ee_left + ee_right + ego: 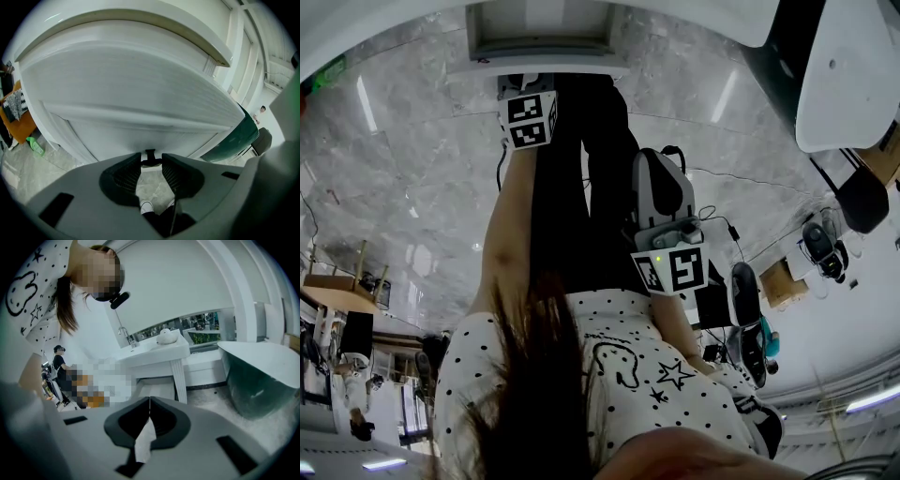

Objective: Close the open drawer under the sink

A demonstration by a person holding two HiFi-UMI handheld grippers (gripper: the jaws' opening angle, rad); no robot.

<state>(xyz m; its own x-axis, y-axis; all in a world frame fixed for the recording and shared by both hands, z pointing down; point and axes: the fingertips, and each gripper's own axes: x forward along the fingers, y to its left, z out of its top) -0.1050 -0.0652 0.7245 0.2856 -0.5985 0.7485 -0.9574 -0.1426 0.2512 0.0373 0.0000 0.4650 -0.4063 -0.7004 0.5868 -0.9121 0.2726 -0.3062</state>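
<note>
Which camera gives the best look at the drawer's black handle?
The left gripper view: the handle is held between the left gripper's jaw tips, against the white drawer front. The head view shows the drawer but no handle. The right gripper view shows neither.

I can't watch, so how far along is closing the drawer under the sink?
Done: the left claw grips the small dark handle on the white drawer front. In hand: likely the push inward. Left: seating it flush, which I can't confirm, then releasing. The right claw is shut and empty.
</note>
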